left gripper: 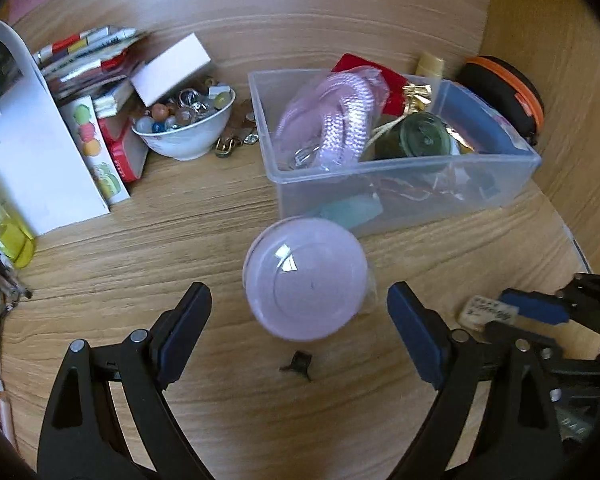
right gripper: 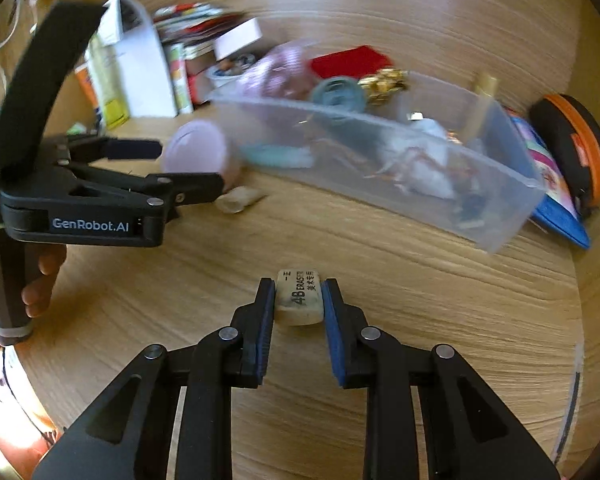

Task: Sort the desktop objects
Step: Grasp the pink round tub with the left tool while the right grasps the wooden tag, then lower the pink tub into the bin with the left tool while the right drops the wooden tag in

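On a wooden worktop point(right gripper: 420, 280), the right claw point(right gripper: 299, 300) grips a white eraser point(right gripper: 300, 298) marked "4B", its blue pads pressed against the eraser's two long sides. The eraser sits near the worktop's front, apart from a clear plastic bin point(left gripper: 400, 196) crowded with a lilac knitted item, a red card, a green glass jar and gold ribbon. The left claw point(left gripper: 300, 320) stands wide, its jaws flanking a lilac round lid point(left gripper: 306, 278) without touching it; the lid lies just in front of the bin. A small dark clip point(left gripper: 298, 365) rests on the wood between the left jaws. Farther back, a white bowl point(left gripper: 188, 140) holds marbles beside stacked books and boxes. A black-and-orange case point(left gripper: 508, 96) sits behind the bin's right end.
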### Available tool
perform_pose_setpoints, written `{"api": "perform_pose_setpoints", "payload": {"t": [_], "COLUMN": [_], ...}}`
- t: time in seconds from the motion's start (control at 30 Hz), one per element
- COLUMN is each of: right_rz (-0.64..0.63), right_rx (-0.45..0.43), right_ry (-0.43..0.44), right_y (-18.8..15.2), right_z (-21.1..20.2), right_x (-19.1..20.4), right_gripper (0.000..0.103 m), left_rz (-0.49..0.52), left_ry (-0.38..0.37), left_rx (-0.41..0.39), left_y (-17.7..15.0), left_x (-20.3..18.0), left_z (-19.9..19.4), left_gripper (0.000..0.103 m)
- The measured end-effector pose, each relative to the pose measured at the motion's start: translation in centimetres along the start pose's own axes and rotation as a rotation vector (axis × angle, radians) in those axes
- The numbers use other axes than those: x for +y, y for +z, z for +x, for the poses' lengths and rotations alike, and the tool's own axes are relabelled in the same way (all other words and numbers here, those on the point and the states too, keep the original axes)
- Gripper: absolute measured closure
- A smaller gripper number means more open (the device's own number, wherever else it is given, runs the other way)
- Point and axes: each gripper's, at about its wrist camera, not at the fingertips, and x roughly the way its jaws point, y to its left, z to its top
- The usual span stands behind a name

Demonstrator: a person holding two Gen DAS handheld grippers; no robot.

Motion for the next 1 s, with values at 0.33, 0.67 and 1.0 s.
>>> {"api": "perform_pose_setpoints", "payload": {"t": [0.33,0.67,1.0], "right_rz": [0.058,0.083,0.101], "right_rx": [-0.026,-0.030,-0.079], "right_ry": [0.017,0.059,0.043], "right_y": [1.0,1.2,2.8], "right_z": [-0.7,-1.0,-2.8], "right_x": [-3.0,-3.5,-4.8], "right_gripper": [0.081,0.081,0.081], "left_rz": [-0.060,-0.096,-0.078], "left_ry": [0.034,0.064,0.036], "left_rx": [0.019,-0.025,-0.143], "left_y": [-0.3,-0.9,0.3], "left_x": [0.3,1.4,1.0], "left_z": [1.2,-0.6,-5.4], "left_gripper": [0.038,0.038,0.038]}}
